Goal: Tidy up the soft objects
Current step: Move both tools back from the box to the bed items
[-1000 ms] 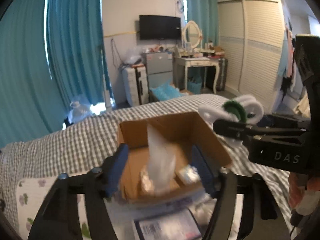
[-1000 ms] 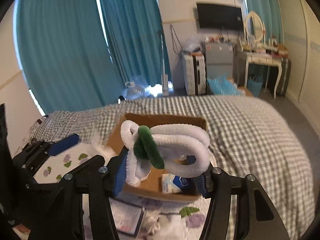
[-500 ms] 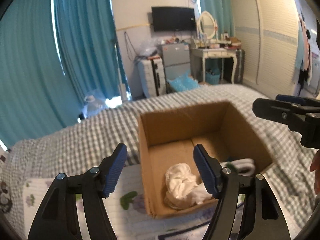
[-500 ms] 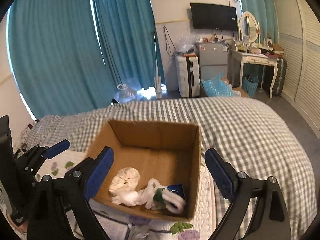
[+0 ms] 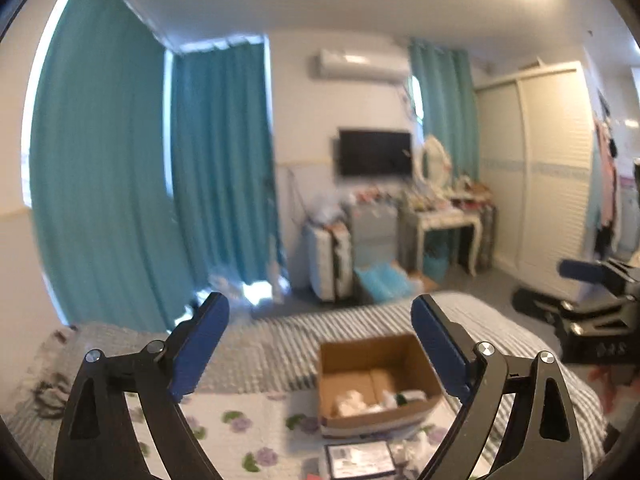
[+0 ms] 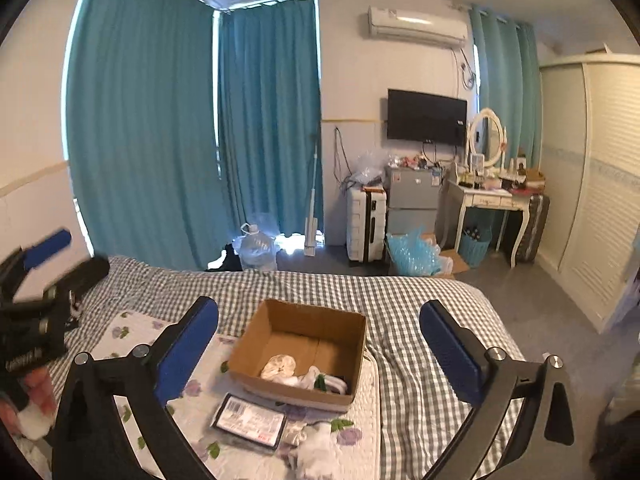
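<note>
An open cardboard box (image 6: 296,394) stands on the bed. Inside lie a cream soft bundle (image 6: 279,366) and a white fuzzy loop with a green band (image 6: 326,382). My right gripper (image 6: 318,306) hangs high above and behind the box, its jaws opening, with nothing between them. The left wrist view shows the same box (image 5: 372,424) far below, with white soft things (image 5: 352,402) in it. My left gripper (image 5: 318,304) is also raised, its jaws opening and empty. Each gripper shows at the edge of the other's view.
A flat labelled packet (image 6: 250,422) and a white soft lump (image 6: 320,452) lie on the floral quilted mat (image 6: 132,332) in front of the box. Checked bedding (image 6: 400,300) spreads around it. A suitcase, a dressing table and a wardrobe stand beyond the bed.
Both grippers let go over the box, then rose and drew back with their jaws spreading wide. The fuzzy loop and a pale soft bundle now lie in the box.
</note>
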Motion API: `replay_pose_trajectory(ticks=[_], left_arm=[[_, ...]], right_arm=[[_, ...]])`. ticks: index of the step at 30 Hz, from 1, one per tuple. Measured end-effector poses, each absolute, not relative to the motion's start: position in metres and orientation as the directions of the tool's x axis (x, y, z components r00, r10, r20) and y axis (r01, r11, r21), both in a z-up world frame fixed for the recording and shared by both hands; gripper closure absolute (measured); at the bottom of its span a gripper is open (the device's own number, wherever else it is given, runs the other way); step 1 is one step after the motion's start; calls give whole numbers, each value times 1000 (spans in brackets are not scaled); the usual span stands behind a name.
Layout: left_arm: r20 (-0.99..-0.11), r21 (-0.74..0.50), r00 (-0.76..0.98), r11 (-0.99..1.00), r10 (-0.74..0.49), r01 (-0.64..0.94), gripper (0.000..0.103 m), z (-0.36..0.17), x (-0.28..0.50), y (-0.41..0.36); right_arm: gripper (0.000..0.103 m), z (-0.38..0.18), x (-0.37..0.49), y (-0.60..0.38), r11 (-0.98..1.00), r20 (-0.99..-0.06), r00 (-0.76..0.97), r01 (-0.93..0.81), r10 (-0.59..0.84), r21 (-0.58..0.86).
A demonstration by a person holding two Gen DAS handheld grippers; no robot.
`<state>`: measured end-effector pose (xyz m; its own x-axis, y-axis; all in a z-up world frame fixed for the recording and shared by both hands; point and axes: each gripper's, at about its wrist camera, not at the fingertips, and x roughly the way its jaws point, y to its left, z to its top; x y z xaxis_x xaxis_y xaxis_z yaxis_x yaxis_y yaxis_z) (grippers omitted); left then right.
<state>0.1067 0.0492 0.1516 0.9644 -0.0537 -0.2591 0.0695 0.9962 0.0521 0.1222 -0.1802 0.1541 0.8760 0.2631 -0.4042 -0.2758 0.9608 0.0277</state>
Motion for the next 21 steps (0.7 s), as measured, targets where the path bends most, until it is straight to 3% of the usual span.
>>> replay_pose_trajectory(ticks=[3,9,14,21], left_arm=[[-212,69,977,997,-13,28,9,167,79,58],[-247,15,965,996,-83,89,9,153,59,78],[-356,30,929,993,-96,114,9,103,69,79],[-543,37,836,992,-80,119,9,-20,103,81]], right_arm=[[1,164,90,-177,959,-384,885,-284,262,0],[1,140,59,-170,952,-418,865,-307,278,-2],[1,82,63,-165,948,-478,830,-319,288,17],[1,-27,113,-160,944,-627,728,-326,278,40]])
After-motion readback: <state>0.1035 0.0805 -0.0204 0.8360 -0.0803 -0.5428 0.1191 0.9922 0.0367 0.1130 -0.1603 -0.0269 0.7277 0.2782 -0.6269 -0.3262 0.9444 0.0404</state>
